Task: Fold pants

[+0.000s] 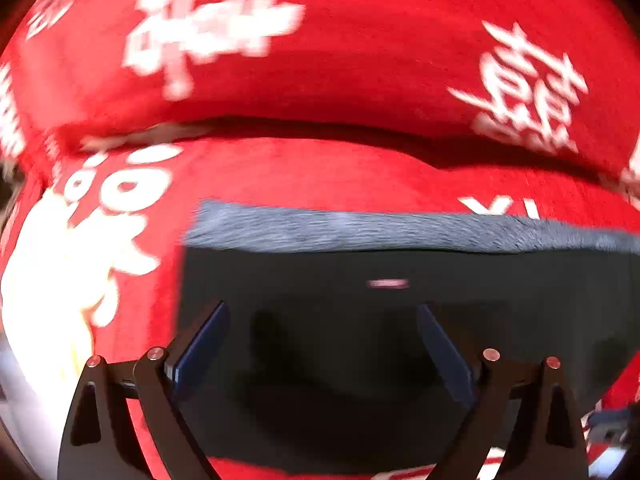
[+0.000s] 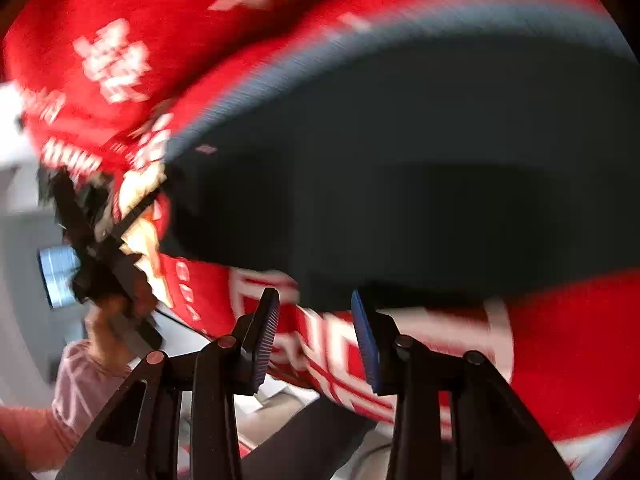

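The left gripper (image 1: 322,344) stood wide open, empty, above the dark pants (image 1: 400,340). The right gripper (image 2: 316,332) gaped partway, holding nothing, with the pants' edge at twelve o'clock on the red blanket (image 2: 568,360). They looked soft and limp; the ribbed waistband (image 1: 360,230) seemed the best place to pinch. Only the right view showed the person's hand (image 2: 110,320) at nine.

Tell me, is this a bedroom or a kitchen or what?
Probably a bedroom or living room at home, though I can't be sure. Dark pants lie on a big red blanket with white writing, which looks like bedding, and a pale wall shows at the edge.
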Action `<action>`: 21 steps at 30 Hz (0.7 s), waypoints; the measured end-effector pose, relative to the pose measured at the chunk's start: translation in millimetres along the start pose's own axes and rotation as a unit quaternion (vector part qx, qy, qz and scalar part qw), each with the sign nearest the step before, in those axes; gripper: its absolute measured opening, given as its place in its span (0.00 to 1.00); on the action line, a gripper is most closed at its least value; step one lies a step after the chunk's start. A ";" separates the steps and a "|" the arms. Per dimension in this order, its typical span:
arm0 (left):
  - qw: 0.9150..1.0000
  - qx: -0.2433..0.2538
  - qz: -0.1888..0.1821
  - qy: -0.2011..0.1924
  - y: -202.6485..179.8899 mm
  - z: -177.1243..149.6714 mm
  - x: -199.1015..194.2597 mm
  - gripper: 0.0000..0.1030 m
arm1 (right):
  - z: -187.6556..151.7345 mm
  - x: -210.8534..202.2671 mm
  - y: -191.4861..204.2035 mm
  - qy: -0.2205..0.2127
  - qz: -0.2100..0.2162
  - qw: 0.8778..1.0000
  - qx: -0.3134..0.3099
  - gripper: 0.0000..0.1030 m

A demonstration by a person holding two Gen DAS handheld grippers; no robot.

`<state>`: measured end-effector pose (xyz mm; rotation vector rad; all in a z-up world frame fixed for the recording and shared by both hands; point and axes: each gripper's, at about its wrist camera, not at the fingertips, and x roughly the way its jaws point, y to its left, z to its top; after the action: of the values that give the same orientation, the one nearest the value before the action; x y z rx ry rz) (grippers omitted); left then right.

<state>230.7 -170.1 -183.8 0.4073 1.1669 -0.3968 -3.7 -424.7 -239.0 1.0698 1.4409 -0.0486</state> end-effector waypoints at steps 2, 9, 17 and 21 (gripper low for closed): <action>1.000 0.017 0.015 0.022 -14.7 -0.9 19.5 0.93 | -8.6 7.3 -13.9 -0.016 0.024 0.999 0.022 0.40; 0.999 0.037 0.016 0.014 -18.5 -14.8 26.4 0.93 | -4.9 29.0 -30.6 -0.053 0.101 0.991 0.063 0.40; 0.998 0.045 -0.016 0.028 9.0 -11.7 36.0 0.93 | 6.2 3.8 -18.6 -0.098 0.114 0.987 0.054 0.09; 0.997 0.078 -0.014 0.015 4.2 -16.3 36.3 0.93 | -11.8 24.0 -40.1 -0.071 0.061 0.994 0.064 0.04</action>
<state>232.2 -161.5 -222.9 0.5342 1.1760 -0.5095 -32.1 -426.9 -277.8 1.2332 1.2554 -0.1300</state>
